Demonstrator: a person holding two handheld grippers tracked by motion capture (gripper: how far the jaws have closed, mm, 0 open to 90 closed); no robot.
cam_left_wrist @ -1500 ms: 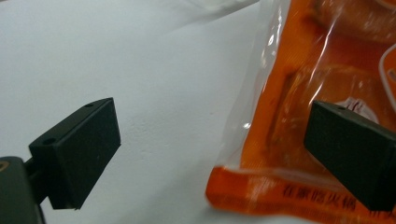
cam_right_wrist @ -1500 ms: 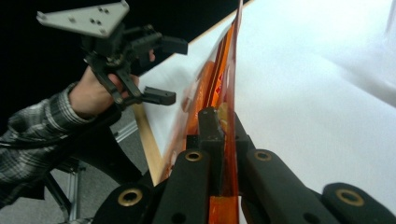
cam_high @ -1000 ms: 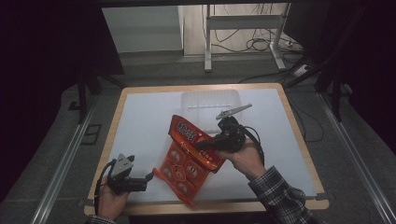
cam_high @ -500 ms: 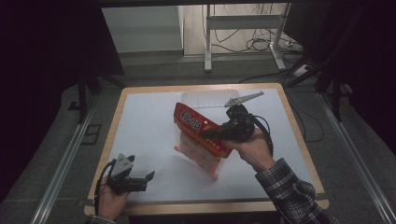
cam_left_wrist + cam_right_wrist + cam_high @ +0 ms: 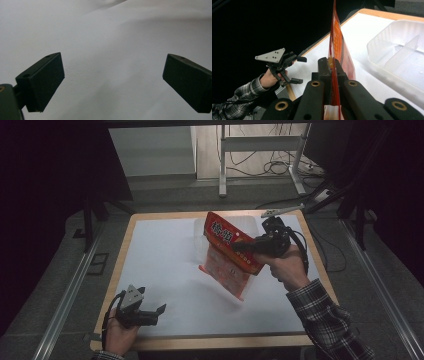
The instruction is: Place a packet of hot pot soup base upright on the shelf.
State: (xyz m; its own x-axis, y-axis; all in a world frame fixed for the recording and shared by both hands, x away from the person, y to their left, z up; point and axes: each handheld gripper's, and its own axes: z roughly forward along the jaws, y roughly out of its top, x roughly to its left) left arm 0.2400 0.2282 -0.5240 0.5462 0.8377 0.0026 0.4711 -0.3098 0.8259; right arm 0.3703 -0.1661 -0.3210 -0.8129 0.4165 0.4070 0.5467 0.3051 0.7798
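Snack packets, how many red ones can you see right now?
1. The red snack packet hangs above the middle of the white table, pinched along its edge by the right gripper. The left gripper near the front edge is open and empty. A second could hide behind it.

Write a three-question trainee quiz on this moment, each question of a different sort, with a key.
1. True or false: the right gripper is clamped on the red snack bag.
2. Multiple choice: the left gripper is A) shut on the bag, B) open with nothing between its jaws, C) inside the tray.
3. Fill in: the clear plastic tray with a divider rests on the white ___.

Key:
1. True; the bag's edge runs between the shut jaws in the right gripper view.
2. B; its jaws stand wide apart over the bare white table.
3. table.
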